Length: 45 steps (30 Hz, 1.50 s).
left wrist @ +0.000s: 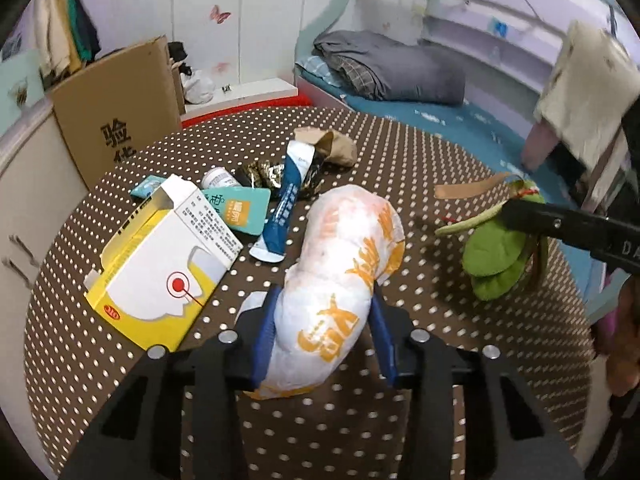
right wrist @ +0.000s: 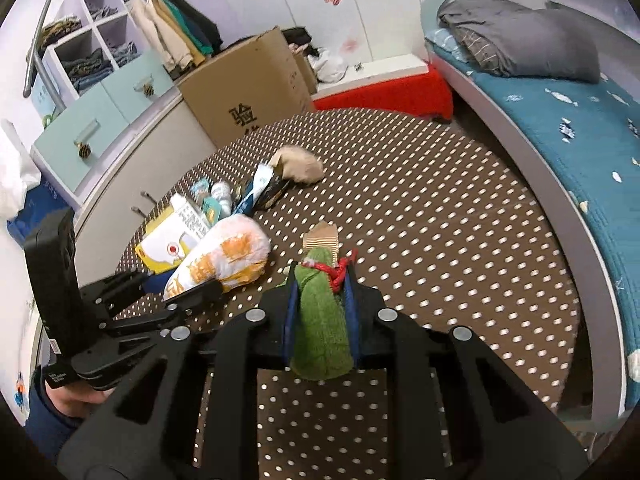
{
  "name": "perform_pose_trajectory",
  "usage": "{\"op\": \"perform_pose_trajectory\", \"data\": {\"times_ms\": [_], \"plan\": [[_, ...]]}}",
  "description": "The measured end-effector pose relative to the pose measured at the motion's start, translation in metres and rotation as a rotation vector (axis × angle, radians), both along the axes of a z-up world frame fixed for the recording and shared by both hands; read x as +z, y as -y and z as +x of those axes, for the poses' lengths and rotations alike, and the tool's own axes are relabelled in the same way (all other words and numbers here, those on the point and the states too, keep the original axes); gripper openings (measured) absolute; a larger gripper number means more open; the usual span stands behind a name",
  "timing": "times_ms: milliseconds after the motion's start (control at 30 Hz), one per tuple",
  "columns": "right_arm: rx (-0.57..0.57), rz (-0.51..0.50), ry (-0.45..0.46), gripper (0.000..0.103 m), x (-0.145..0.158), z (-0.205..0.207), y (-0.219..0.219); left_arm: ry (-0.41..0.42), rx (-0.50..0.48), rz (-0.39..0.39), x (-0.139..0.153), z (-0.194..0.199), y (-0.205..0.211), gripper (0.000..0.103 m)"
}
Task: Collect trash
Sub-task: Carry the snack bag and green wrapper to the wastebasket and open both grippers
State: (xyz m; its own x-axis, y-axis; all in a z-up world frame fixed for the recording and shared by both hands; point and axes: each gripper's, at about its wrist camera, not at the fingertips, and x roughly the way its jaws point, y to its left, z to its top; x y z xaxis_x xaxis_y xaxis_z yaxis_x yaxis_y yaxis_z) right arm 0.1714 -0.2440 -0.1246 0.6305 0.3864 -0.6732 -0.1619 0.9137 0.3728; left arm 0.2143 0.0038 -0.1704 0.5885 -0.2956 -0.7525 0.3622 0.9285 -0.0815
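Left wrist view: left tongs [left wrist: 324,332] pinch the soft bag [left wrist: 344,264]; right tongs [right wrist: 320,320] clamp a leaf bundle [right wrist: 322,320]; either could slip free.

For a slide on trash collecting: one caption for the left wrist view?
Left tongs grip a white-and-orange wrapper on the dotted table; right tongs hold a green leafy bundle.

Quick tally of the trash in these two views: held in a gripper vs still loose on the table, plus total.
Held in a gripper: 2 (white and orange bag, green leaf wrap)
Loose on the table: 7 (yellow box, blue sachet, teal packet, small teal packet, white bottle, dark foil wrapper, brown paper wad)
Total: 9
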Motion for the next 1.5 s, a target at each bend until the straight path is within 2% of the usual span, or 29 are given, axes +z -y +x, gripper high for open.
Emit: {"op": "perform_pose_trajectory", "data": {"times_ms": [467, 867, 1033, 1267, 1500], "plan": [[-0.113, 0.005, 0.096, 0.02, 0.029, -0.015, 0.056, 0.066, 0.047, -0.161, 0.057, -0.008, 0.025, 0.041], [-0.276, 0.009, 0.211, 0.02, 0.068, -0.029, 0.127, 0.12, -0.003, -0.231, 0.097, 0.001, 0.085, 0.041], [-0.37, 0.009, 0.227, 0.02, 0.075, -0.032, 0.168, 0.136, -0.054, -0.251, 0.112, 0.004, 0.125, 0.041], [-0.488, -0.004, 0.155, 0.02, 0.049, -0.025, 0.227, 0.115, -0.13, -0.257, 0.109, 0.01, 0.184, 0.041], [-0.549, 0.01, -0.01, 0.02, -0.022, -0.006, 0.271, 0.056, -0.192, -0.237, 0.089, 0.021, 0.245, 0.041]]}}
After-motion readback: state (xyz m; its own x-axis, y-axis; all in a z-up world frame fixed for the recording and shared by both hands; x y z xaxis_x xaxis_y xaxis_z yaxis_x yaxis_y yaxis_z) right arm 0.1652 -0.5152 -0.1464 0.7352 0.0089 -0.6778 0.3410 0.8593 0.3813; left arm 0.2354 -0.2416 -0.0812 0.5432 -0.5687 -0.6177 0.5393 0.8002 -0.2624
